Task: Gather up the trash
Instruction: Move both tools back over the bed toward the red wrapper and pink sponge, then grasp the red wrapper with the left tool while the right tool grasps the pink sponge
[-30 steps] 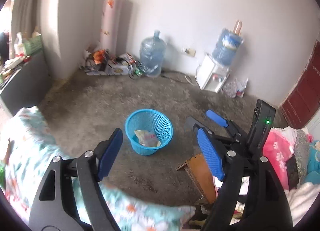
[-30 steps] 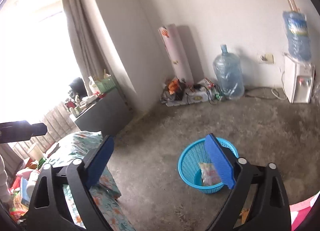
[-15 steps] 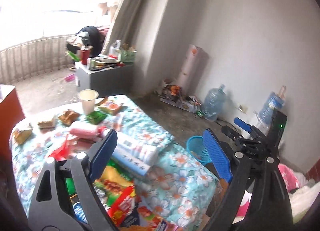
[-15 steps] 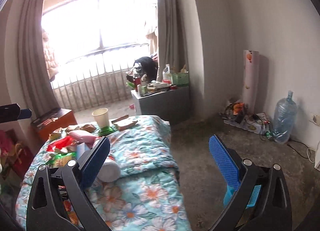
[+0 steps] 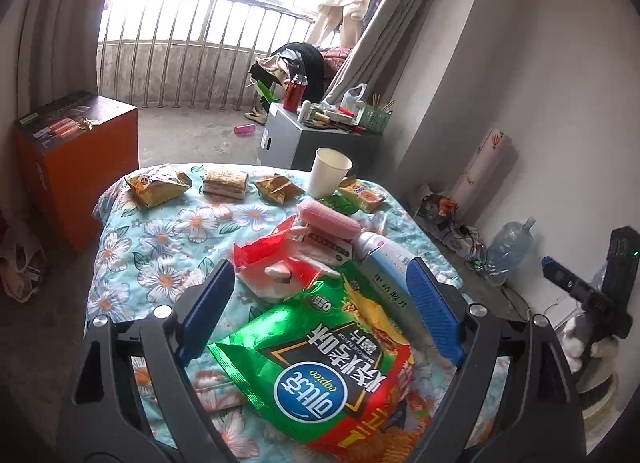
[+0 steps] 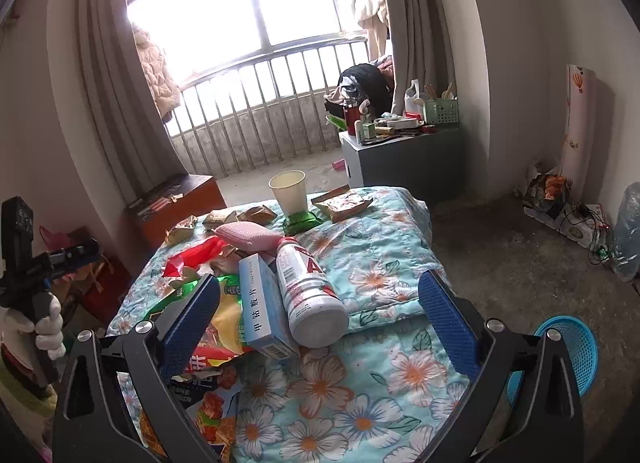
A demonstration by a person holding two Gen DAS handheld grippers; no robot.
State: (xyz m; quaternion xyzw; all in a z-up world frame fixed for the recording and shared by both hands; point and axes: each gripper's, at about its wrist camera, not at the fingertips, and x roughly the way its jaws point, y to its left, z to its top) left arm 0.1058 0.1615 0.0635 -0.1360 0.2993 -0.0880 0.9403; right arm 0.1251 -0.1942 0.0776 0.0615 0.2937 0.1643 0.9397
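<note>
I've swung both grippers from the blue basket (image 6: 568,351) on the floor to the littered bed (image 5: 168,247). Left gripper (image 5: 316,309) has just been opening wide, empty, over the green chip bag (image 5: 316,359); right gripper (image 6: 320,319) gapes empty too. I should pinch a bag edge, not the slippery middle.

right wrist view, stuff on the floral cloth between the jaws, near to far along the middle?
white bottle lying on its side → pink cloth roll → green wrapper → paper cup standing on that wrapper. The blue box overlaps the bottle, so it is left out.
</note>
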